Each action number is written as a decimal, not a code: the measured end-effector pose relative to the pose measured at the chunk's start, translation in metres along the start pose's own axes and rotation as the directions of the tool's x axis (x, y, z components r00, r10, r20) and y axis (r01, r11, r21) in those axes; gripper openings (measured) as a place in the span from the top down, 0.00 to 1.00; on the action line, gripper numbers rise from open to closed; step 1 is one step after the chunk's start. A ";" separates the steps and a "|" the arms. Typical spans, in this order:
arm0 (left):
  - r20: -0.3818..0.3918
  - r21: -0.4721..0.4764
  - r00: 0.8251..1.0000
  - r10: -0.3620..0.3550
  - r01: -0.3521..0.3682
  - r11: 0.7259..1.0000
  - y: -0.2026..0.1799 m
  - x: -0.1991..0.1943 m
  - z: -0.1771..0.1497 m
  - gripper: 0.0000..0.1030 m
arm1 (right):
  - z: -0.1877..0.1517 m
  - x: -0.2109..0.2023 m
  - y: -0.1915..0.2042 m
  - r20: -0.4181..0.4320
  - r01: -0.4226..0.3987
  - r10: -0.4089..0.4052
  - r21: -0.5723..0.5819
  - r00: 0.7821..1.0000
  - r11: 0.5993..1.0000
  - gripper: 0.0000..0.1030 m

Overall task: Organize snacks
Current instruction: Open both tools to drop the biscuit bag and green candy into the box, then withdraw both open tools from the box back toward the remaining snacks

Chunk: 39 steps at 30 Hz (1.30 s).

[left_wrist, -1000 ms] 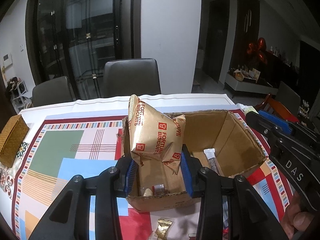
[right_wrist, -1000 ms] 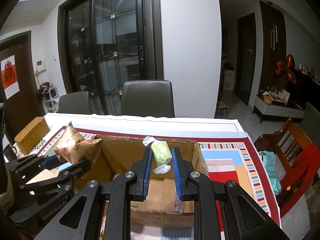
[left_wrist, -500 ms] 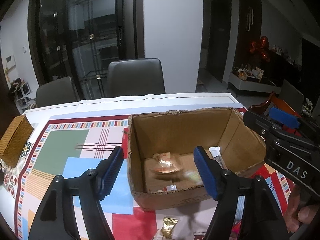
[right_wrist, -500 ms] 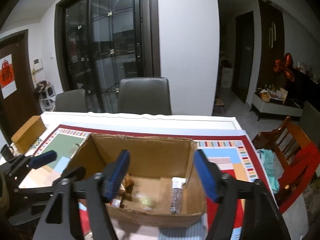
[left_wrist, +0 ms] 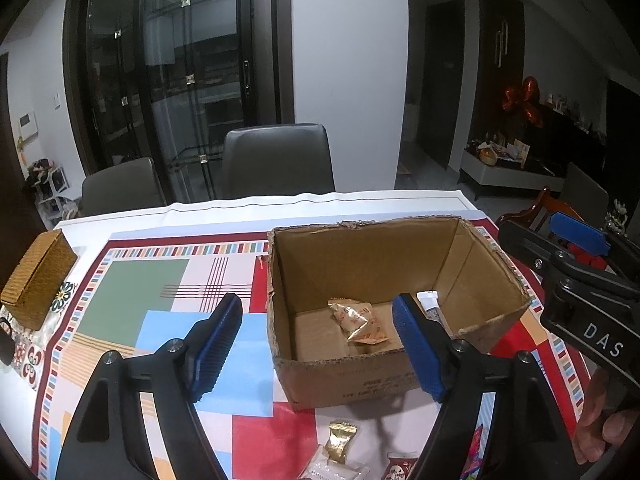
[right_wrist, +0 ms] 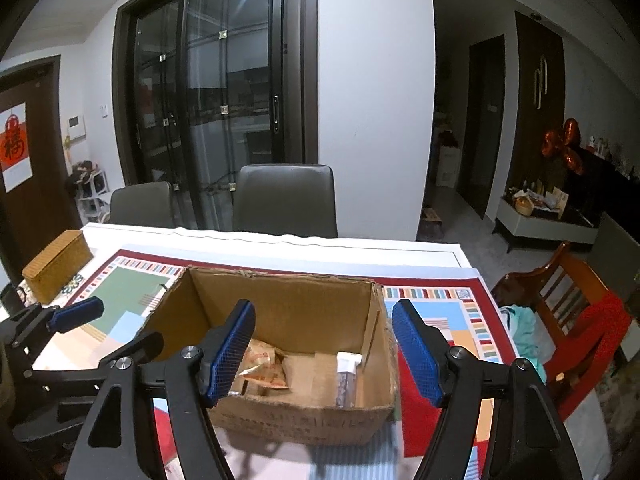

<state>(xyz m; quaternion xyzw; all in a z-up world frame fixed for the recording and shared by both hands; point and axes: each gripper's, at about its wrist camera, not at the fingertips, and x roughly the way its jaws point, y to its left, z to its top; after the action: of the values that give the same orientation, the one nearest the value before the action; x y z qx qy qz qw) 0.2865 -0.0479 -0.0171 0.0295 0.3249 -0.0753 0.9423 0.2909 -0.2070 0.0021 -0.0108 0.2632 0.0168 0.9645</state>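
Tablecloth (left_wrist: 168, 296); "DAS" on right tool (left_wrist: 576, 248)

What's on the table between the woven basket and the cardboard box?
Nothing, just bare patterned tablecloth between the woven basket and the cardboard box. The left wrist view shows it best.

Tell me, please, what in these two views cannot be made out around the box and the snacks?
- Print on the biscuit pack: too small in the left wrist view; in the right, half hidden by a claw finger.
- Snacks in front of the box: cut off by the bottom edge, left view.
- Tube: label too small to read, right view.
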 end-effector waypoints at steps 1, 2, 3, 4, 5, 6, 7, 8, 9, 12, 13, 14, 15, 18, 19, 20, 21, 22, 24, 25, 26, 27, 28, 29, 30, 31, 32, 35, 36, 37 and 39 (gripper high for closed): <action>0.003 0.000 1.000 0.001 -0.001 1.000 0.000 -0.001 0.000 0.25 | 0.000 -0.003 0.000 0.003 0.001 -0.001 0.001 1.000 1.000 0.30; 0.005 0.001 1.000 0.002 -0.002 1.000 0.001 -0.003 0.000 0.25 | -0.001 -0.005 -0.001 0.005 0.002 -0.002 0.001 1.000 1.000 0.30; 0.008 0.001 1.000 0.002 -0.002 1.000 0.001 -0.005 -0.001 0.25 | 0.000 -0.006 0.000 0.007 0.002 -0.002 0.001 1.000 1.000 0.30; 0.011 0.001 1.000 0.002 -0.002 1.000 0.001 -0.008 -0.002 0.25 | -0.001 -0.009 0.000 0.010 0.002 -0.002 0.001 1.000 1.000 0.30; 0.013 0.001 1.000 0.003 -0.003 1.000 0.002 -0.009 -0.002 0.25 | -0.001 -0.011 0.000 0.012 0.003 -0.003 0.001 1.000 1.000 0.30; 0.015 0.001 1.000 0.002 -0.002 1.000 0.001 -0.012 -0.003 0.25 | -0.001 -0.014 0.000 0.015 0.004 -0.004 0.002 1.000 1.000 0.30; 0.017 0.002 1.000 0.001 -0.001 1.000 0.001 -0.014 -0.003 0.25 | -0.001 -0.016 0.001 0.017 0.004 -0.004 0.003 1.000 1.000 0.30; 0.017 0.002 1.000 0.000 0.000 1.000 0.001 -0.015 -0.003 0.25 | -0.002 -0.017 0.001 0.018 0.004 -0.004 0.004 1.000 1.000 0.30; 0.017 0.000 1.000 -0.002 0.002 1.000 0.000 -0.017 -0.003 0.25 | -0.002 -0.020 0.001 0.019 0.005 -0.005 0.005 1.000 1.000 0.30; 0.021 -0.001 1.000 -0.007 0.007 1.000 -0.001 -0.023 -0.005 0.25 | -0.003 -0.027 -0.001 0.024 0.007 -0.007 0.009 1.000 1.000 0.30; 0.023 0.001 1.000 -0.006 0.006 1.000 -0.001 -0.024 -0.006 0.25 | -0.003 -0.029 -0.001 0.026 0.008 -0.008 0.013 1.000 1.000 0.30; 0.024 0.003 1.000 -0.006 0.006 1.000 -0.002 -0.026 -0.007 0.25 | -0.004 -0.030 -0.002 0.027 0.008 -0.008 0.014 1.000 1.000 0.30; 0.025 0.005 1.000 -0.007 0.007 1.000 -0.003 -0.028 -0.008 0.25 | -0.005 -0.033 -0.002 0.028 0.008 -0.008 0.016 1.000 1.000 0.30; 0.028 0.007 1.000 -0.009 0.009 1.000 -0.004 -0.033 -0.010 0.25 | -0.008 -0.040 -0.003 0.030 0.011 -0.012 0.017 0.999 1.000 0.30; 0.030 0.008 1.000 -0.010 0.010 1.000 -0.005 -0.035 -0.011 0.25 | -0.009 -0.042 -0.003 0.031 0.012 -0.012 0.018 0.999 1.000 0.30; 0.032 0.010 0.999 -0.011 0.010 1.000 -0.006 -0.037 -0.012 0.25 | -0.010 -0.044 -0.004 0.031 0.013 -0.013 0.019 0.999 1.000 0.30; 0.034 0.012 0.999 -0.011 0.010 1.000 -0.007 -0.039 -0.012 0.25 | -0.011 -0.046 -0.004 0.032 0.015 -0.015 0.019 0.999 1.000 0.30; 0.036 0.013 0.999 -0.012 0.011 1.000 -0.007 -0.041 -0.013 0.25 | -0.011 -0.048 -0.005 0.033 0.015 -0.016 0.019 0.999 1.000 0.30; 0.037 0.016 0.999 -0.012 0.011 1.000 -0.008 -0.044 -0.014 0.25 | -0.013 -0.051 -0.005 0.033 0.016 -0.017 0.020 0.999 1.000 0.30; 0.036 0.017 0.999 -0.012 0.011 1.000 -0.008 -0.045 -0.015 0.25 | -0.014 -0.053 -0.005 0.034 0.017 -0.018 0.021 0.999 1.000 0.30; 0.037 0.019 0.999 -0.013 0.012 1.000 -0.009 -0.046 -0.016 0.25 | -0.014 -0.054 -0.005 0.035 0.018 -0.018 0.021 0.999 1.000 0.30; 0.037 0.020 0.999 -0.012 0.011 1.000 -0.009 -0.048 -0.016 0.25 | -0.015 -0.057 -0.005 0.035 0.019 -0.020 0.022 0.999 1.000 0.30; 0.038 0.021 0.999 -0.012 0.011 1.000 -0.009 -0.049 -0.017 0.25 | -0.016 -0.058 -0.006 0.035 0.019 -0.020 0.024 0.999 1.000 0.30; 0.039 0.023 0.999 -0.014 0.013 1.000 -0.010 -0.050 -0.016 0.25 | -0.018 -0.059 -0.007 0.035 0.019 -0.020 0.027 0.999 0.999 0.30; 0.040 0.024 0.999 -0.014 0.013 1.000 -0.010 -0.051 -0.017 0.25 | -0.019 -0.060 -0.008 0.034 0.018 -0.019 0.031 0.999 0.999 0.30; 0.041 0.025 0.999 -0.015 0.014 1.000 -0.010 -0.052 -0.017 0.25 | -0.019 -0.061 -0.008 0.033 0.017 -0.018 0.034 0.999 0.999 0.30; 0.043 0.026 0.999 -0.015 0.014 1.000 -0.010 -0.053 -0.018 0.25 | -0.021 -0.062 -0.009 0.032 0.017 -0.018 0.036 0.999 0.999 0.30; 0.046 0.031 0.999 -0.018 0.016 0.999 -0.012 -0.057 -0.020 0.25 | -0.024 -0.066 -0.009 0.030 0.018 -0.019 0.038 0.999 0.999 0.30; 0.048 0.033 0.999 -0.018 0.016 0.999 -0.012 -0.058 -0.021 0.25 | -0.025 -0.067 -0.009 0.030 0.019 -0.020 0.039 0.999 0.999 0.30; 0.049 0.035 0.999 -0.018 0.016 0.999 -0.013 -0.060 -0.023 0.25 | -0.026 -0.068 -0.009 0.030 0.019 -0.021 0.040 0.999 0.999 0.30; 0.049 0.037 0.999 -0.018 0.017 0.999 -0.013 -0.062 -0.024 0.25 | -0.029 -0.071 -0.009 0.029 0.020 -0.021 0.043 0.999 0.999 0.30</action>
<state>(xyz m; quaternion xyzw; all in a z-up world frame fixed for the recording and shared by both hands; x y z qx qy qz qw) 0.2218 -0.0505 0.0019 0.0422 0.3005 -0.0902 0.9486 0.2154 -0.2190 0.0137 0.0073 0.2491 0.0015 0.9684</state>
